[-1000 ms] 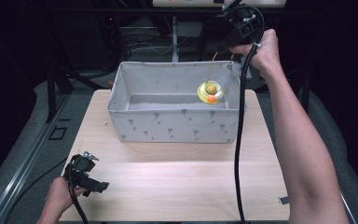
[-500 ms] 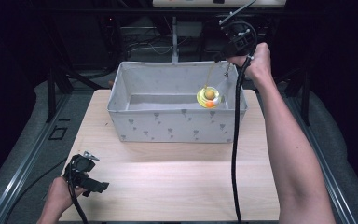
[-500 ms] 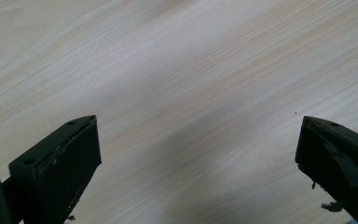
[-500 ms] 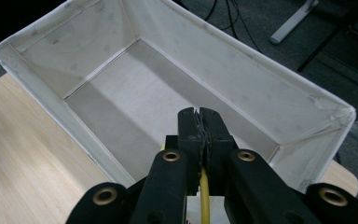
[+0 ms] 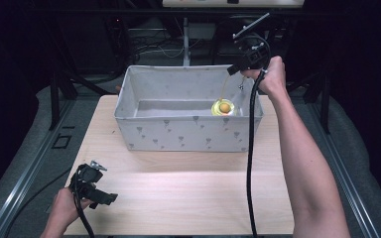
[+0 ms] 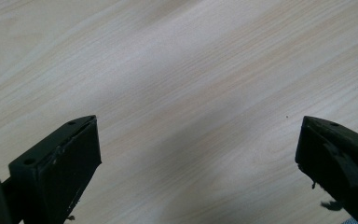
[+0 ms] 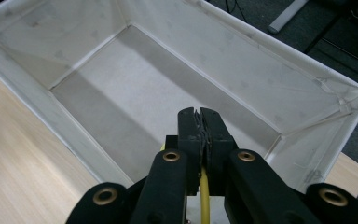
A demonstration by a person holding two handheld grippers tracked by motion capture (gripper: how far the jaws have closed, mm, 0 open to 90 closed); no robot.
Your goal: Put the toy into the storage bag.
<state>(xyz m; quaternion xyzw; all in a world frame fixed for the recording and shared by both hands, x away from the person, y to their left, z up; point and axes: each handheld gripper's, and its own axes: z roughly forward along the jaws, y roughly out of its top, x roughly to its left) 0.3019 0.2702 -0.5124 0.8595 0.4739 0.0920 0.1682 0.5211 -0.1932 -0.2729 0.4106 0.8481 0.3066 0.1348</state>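
Observation:
A white fabric bin [image 5: 178, 135] with small grey marks stands at the far side of the wooden table [image 5: 188, 193]. My right gripper [image 5: 232, 71] is above the bin's right end, shut on a thin yellow cord [image 5: 224, 88]. A round yellow thing with an orange centre [image 5: 223, 107] hangs from the cord inside the bin, near its right wall. In the right gripper view the jaws [image 7: 200, 116] pinch the yellow cord [image 7: 204, 196] over the bin's bare bottom [image 7: 135, 88]. My left gripper [image 5: 106, 184] rests at the table's near left, open with nothing between its fingers [image 6: 65, 158].
The person's right forearm [image 5: 297, 148] and the gripper's black cable [image 5: 251, 163] run along the table's right side. Dark stands and cables lie behind the bin. Bare wood [image 6: 191, 70] lies under the left gripper.
The right hand has sunk toward the bin, and the hanging yellow thing has gone lower inside it. The left gripper has stayed where it was.

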